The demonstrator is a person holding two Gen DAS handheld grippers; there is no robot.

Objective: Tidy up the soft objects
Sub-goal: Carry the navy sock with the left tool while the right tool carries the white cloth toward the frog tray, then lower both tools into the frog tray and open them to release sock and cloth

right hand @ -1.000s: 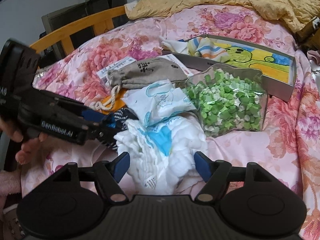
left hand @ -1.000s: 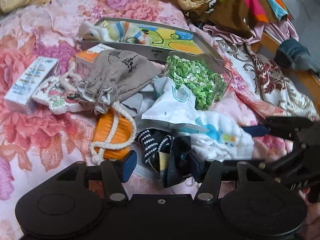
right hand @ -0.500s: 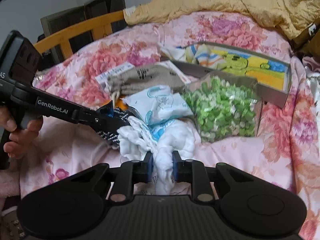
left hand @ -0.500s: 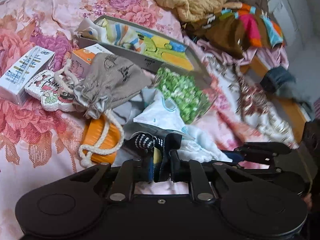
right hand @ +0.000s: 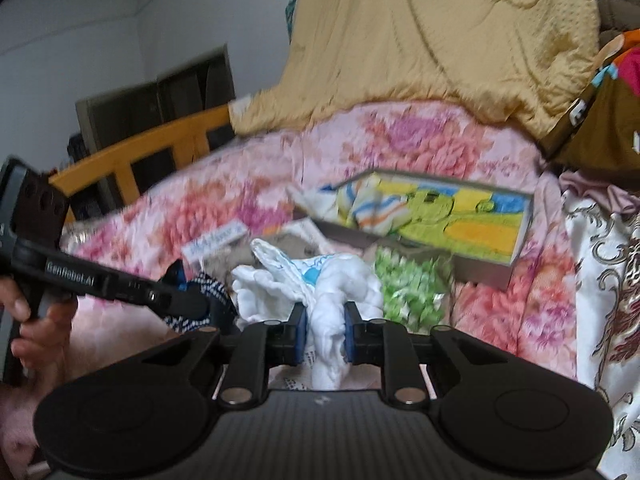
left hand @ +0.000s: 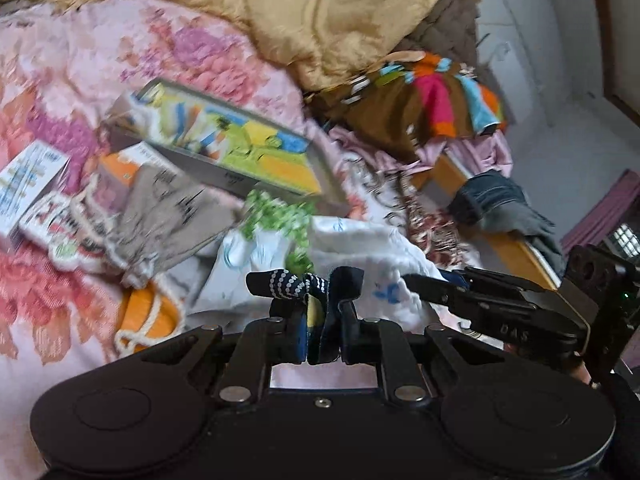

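While the left gripper (left hand: 323, 336) pinches a dark navy cloth with white dots (left hand: 296, 286) between its closed jaws, the right gripper (right hand: 325, 334) clamps a white cloth with blue print (right hand: 326, 312) the same way; both sets of jaws have just been closing on these pieces. Each cloth bunches up directly ahead of its fingers, above the pile. Below lies a bed with a pink floral cover (right hand: 400, 140), a yellow quilt (right hand: 440, 40) heaped at its far side and an orange wooden bed frame (right hand: 132, 152) along the edge. A shallow grey box (right hand: 496, 268) holds a bright cartoon-printed cloth (right hand: 440, 216). In front of it sits a clear bag of green pieces (right hand: 412, 288), next to a grey drawstring pouch (left hand: 168, 216).
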